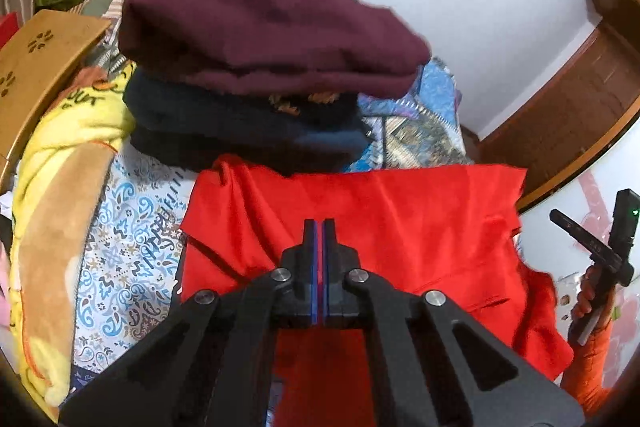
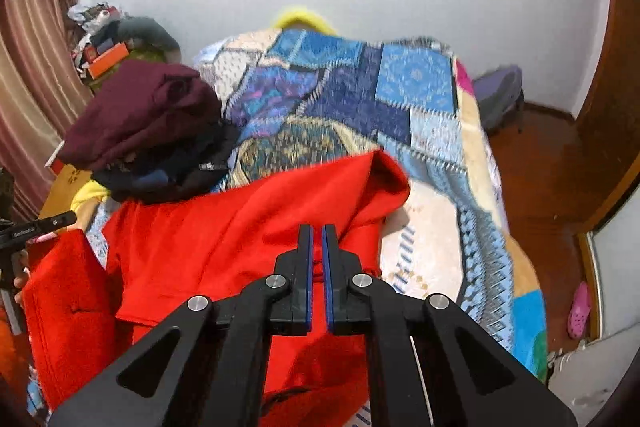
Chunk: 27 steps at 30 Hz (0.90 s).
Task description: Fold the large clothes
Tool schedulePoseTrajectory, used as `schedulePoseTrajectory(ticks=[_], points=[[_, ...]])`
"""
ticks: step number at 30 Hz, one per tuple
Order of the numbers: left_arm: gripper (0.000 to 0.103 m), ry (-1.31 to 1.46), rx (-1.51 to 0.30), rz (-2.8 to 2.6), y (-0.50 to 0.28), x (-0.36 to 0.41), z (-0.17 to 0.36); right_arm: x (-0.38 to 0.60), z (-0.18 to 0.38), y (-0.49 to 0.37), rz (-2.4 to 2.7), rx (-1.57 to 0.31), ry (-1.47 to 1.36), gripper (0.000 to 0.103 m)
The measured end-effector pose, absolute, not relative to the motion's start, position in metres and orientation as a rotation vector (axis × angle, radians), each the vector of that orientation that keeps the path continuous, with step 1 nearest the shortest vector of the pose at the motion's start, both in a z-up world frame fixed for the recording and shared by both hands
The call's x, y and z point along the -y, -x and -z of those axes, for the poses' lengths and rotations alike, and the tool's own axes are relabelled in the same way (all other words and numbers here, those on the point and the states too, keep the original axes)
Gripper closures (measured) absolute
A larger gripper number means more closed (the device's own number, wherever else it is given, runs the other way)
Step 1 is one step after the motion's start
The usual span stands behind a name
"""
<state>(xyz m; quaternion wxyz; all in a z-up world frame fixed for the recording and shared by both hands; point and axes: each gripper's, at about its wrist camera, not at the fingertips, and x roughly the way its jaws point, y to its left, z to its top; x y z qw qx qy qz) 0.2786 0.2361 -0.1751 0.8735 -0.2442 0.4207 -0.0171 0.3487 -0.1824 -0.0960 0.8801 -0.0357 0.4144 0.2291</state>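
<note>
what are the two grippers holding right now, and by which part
Both grippers, left and right, are shut or nearly so over the red garment. Neither view shows cloth between the fingers, so a hold cannot be told.

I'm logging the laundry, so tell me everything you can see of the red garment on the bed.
The red garment is bright, plain, soft-looking cloth, spread loosely on the patchwork bedspread with creases and its far right corner folded over. Its far edge runs under the stack of folded dark clothes topped by a maroon piece. Both pairs of tongs, left and right, look shut above it; whether either pinches cloth I cannot tell.
</note>
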Motion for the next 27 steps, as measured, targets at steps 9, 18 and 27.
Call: schedulePoseTrajectory(ticks=[9,18,27], points=[[0.103,0.478,-0.937,0.012,-0.247,-0.231,0.187,0.206,0.105,-0.291,-0.44,-0.988,0.177,0.053],[0.07,0.54,-0.996,-0.09,-0.203,-0.244,0.203,0.24,0.116,-0.236,-0.421,-1.021,0.103,0.047],[0.063,0.613,-1.061,0.003,-0.191,-0.216,0.217,0.287,0.162,-0.216,-0.37,-1.182,-0.185,0.047]])
